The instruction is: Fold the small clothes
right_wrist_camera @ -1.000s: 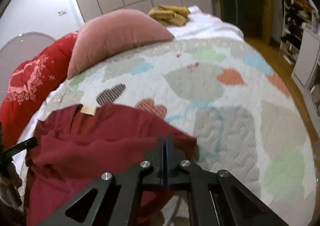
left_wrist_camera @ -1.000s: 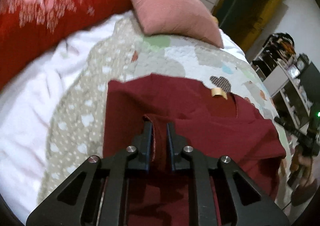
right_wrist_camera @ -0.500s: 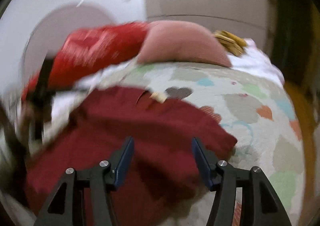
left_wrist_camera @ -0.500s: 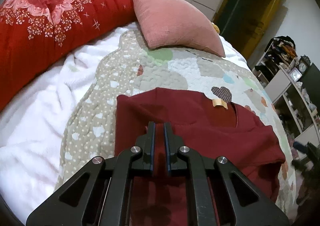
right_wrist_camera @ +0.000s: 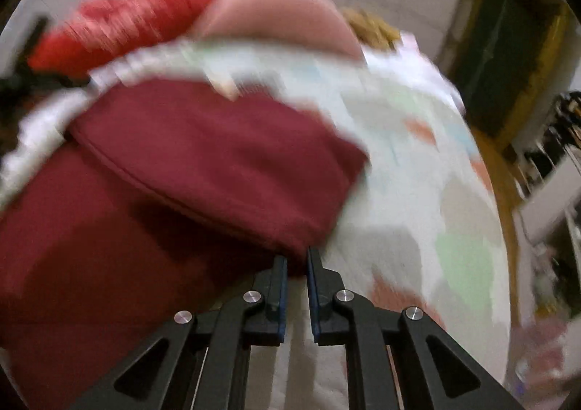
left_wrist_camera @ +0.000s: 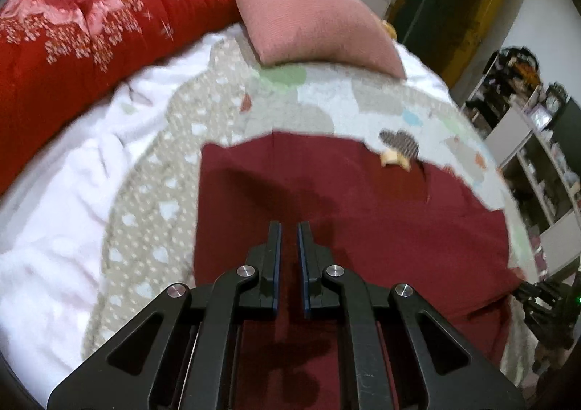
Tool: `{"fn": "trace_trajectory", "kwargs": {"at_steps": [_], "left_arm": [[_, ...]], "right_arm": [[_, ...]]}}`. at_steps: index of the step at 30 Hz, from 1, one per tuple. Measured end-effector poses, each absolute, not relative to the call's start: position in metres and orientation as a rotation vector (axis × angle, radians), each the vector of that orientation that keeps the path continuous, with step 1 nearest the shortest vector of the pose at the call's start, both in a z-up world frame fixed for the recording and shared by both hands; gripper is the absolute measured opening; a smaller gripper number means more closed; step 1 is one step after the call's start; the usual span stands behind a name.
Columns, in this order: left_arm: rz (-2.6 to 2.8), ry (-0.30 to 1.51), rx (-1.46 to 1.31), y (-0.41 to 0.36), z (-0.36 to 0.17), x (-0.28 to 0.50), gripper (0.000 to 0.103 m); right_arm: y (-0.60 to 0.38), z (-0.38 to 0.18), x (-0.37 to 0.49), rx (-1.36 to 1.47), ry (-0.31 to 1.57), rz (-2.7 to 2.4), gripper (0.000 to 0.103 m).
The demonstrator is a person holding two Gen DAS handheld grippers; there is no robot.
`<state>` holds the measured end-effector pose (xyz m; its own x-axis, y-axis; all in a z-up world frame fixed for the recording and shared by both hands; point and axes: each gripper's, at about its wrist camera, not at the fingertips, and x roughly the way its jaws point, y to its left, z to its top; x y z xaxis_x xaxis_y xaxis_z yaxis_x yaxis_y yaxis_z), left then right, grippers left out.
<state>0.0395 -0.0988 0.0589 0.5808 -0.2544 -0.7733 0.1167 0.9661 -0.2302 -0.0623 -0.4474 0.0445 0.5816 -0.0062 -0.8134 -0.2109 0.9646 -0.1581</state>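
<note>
two bulky things crowd the far side of the bed: a red floral comforter (left_wrist_camera: 90, 47) and a pink pillow (left_wrist_camera: 308, 21), both well apart from the maroon shirt (left_wrist_camera: 345, 210), which lies flat on the patterned quilt (left_wrist_camera: 326, 98). a shelving unit (left_wrist_camera: 537, 156) stands off the quilt's right edge. bare quilt (right_wrist_camera: 435, 210) lies to the shirt's right. the left hand-held gripper (left_wrist_camera: 289, 228) hovers over the shirt, jaws slightly parted and pinching nothing. the right hand-held gripper (right_wrist_camera: 297, 257) sits at the shirt's folded corner (view blurred), with a narrow gap between the jaws; whether it nips cloth i cannot tell.
</note>
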Motion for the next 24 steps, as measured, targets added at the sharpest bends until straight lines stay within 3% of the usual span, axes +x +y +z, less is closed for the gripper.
{"fn": "trace_trajectory", "kwargs": {"at_steps": [3,5,7,8,13,17,19,21,24], "left_arm": [[-0.214,0.938,-0.142,-0.103,0.051,0.038,0.007],[-0.209,0.940,-0.154,-0.102,0.051,0.039,0.007],[-0.209,0.932,-0.172,-0.099,0.054,0.039,0.007],[-0.208,0.921,-0.180,-0.098,0.057,0.039,0.007],[-0.214,0.928,-0.190,-0.100,0.055,0.041,0.007],[-0.216,0.963,-0.173,-0.109,0.043,0.043,0.007],[-0.222,0.973,-0.169,-0.112,0.039,0.044,0.007],[-0.227,0.980,-0.166,-0.114,0.034,0.046,0.008],[-0.233,0.988,-0.187,-0.115,0.027,0.048,0.011]], "right_arm": [[-0.458,0.044,-0.069,-0.172,0.961,0.144,0.009],[-0.469,0.064,-0.072,-0.099,0.911,0.180,0.014],[-0.481,0.084,-0.072,-0.009,0.863,0.209,0.050],[-0.486,0.091,-0.070,0.036,0.838,0.213,0.055],[-0.505,0.096,-0.023,0.275,0.819,0.172,0.057],[-0.504,0.054,0.036,0.351,0.954,0.143,0.054],[-0.502,0.046,0.049,0.347,0.960,0.134,0.024],[-0.495,0.057,0.049,0.292,0.897,0.123,0.012],[-0.488,0.063,0.053,0.186,0.856,0.062,0.010]]}}
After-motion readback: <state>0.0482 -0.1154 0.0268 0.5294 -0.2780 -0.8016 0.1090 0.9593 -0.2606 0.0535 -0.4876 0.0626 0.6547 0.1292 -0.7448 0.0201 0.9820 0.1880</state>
